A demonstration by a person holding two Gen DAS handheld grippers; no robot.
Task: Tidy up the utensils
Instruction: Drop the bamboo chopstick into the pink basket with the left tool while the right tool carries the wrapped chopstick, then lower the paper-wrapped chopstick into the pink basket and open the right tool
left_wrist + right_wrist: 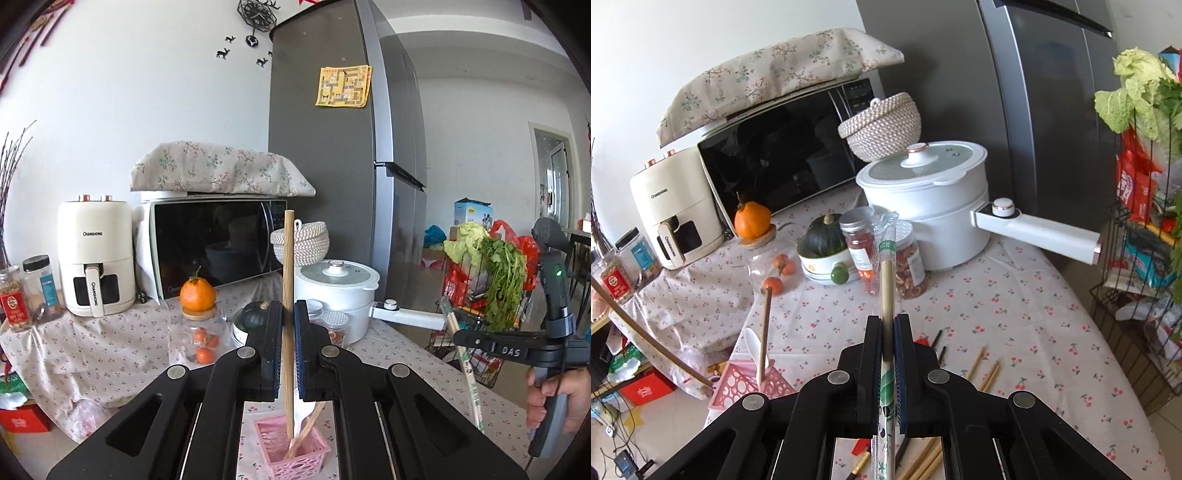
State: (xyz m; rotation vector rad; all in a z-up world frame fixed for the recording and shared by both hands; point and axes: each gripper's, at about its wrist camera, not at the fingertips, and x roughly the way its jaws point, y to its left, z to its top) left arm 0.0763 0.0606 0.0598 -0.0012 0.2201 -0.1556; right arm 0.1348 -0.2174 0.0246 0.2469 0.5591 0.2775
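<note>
My left gripper (288,314) is shut on a wooden chopstick (288,295), held upright with its lower end in the pink basket (275,461). The basket also holds a white spoon (304,421) and another chopstick. My right gripper (887,325) is shut on a pair of chopsticks in a clear plastic wrapper (886,266), held above the table; it shows at the right of the left wrist view (465,354). In the right wrist view the pink basket (738,384) stands at the table's left edge. Loose chopsticks (982,365) lie on the cloth near the gripper.
A white electric pot (934,206) with a long handle, jars (860,247), a bowl with a squash (823,254), an orange (751,219), a microwave (783,155) and an air fryer (672,206) stand at the table's back. A wire rack with vegetables (1141,236) stands on the right.
</note>
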